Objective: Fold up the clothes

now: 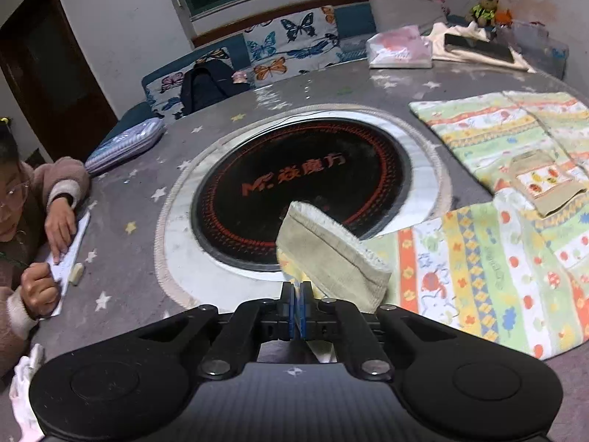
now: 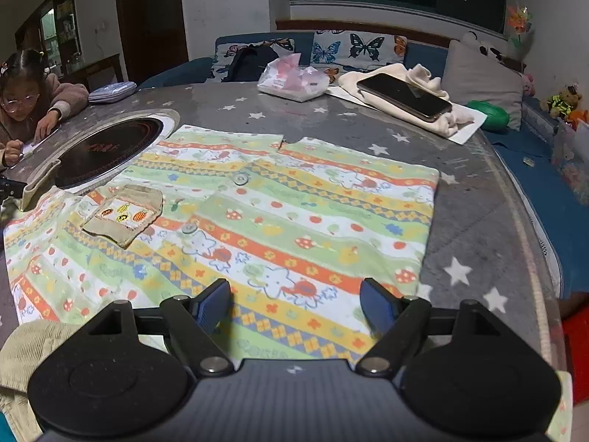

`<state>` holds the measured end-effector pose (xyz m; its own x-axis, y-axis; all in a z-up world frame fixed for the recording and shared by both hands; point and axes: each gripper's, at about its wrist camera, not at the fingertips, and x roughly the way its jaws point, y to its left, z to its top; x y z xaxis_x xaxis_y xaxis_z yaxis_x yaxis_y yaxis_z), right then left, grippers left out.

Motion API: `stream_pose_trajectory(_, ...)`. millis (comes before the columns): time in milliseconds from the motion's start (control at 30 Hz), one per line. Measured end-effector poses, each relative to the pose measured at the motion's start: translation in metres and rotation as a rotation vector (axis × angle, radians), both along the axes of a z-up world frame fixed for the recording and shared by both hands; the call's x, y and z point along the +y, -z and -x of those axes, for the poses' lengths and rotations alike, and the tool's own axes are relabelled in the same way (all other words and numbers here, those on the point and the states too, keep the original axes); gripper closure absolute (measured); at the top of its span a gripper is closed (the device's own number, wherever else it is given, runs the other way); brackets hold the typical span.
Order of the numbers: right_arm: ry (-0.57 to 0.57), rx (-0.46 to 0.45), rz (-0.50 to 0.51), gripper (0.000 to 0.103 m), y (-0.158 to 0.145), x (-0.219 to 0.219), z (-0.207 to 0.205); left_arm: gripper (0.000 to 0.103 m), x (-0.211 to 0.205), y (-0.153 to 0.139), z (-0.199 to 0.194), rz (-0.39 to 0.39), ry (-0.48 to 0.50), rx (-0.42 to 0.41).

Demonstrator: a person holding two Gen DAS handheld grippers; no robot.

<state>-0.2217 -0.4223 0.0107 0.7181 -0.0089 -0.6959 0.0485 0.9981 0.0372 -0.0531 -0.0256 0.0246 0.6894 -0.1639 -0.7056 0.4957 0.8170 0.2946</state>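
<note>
The striped, cartoon-printed cotton top (image 2: 287, 213) lies spread flat on the grey star-patterned tablecloth (image 2: 475, 221), one sleeve reaching the round black cooktop (image 1: 302, 191). The left gripper (image 1: 297, 307) is pinched tight on that sleeve's beige ribbed cuff (image 1: 331, 254), lifting it. The right gripper (image 2: 294, 305) hovers over the near hem, fingers wide apart.

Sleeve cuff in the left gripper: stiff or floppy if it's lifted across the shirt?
Probably floppy: the cuff bends over where the shut left gripper pinches it. Its ribbed band looks thicker than the shirt, so it may keep some shape. Likely light; the sleeve should drag behind.
</note>
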Motion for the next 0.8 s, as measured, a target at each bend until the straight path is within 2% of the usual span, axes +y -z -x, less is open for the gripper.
stream_pose_trajectory(133,0.006,-0.004,-0.001,0.023,0.0,0.003,-0.004,0.103,0.009,0.001,-0.007,-0.045,-0.043,-0.026)
stream_pose_trajectory(333,0.013,-0.014,-0.023,0.024,-0.001,0.004,-0.01,0.102,0.016,-0.002,-0.008,-0.009,-0.042,0.021)
stream_pose_trajectory(367,0.012,-0.013,-0.02,0.024,-0.001,0.004,-0.011,0.098,0.014,-0.003,-0.008,-0.004,-0.04,0.025)
stream_pose_trajectory(467,0.006,-0.021,-0.01,0.024,-0.006,0.004,-0.008,0.096,0.01,-0.006,-0.007,0.007,-0.036,0.033)
stream_pose_trajectory(567,0.01,-0.03,0.003,0.024,-0.013,0.001,-0.002,0.083,0.006,-0.007,-0.006,0.004,-0.039,0.033)
stream_pose_trajectory(633,0.02,-0.03,0.011,0.024,-0.017,-0.003,0.002,0.078,0.002,-0.009,-0.003,-0.001,-0.031,0.025)
stream_pose_trajectory(700,0.037,-0.024,0.02,0.024,-0.017,-0.008,0.006,0.058,-0.003,-0.011,-0.002,0.0,-0.028,0.025)
stream_pose_trajectory(800,0.071,-0.01,0.015,0.024,-0.015,-0.019,0.011,0.051,-0.013,-0.015,0.0,0.001,-0.014,0.007)
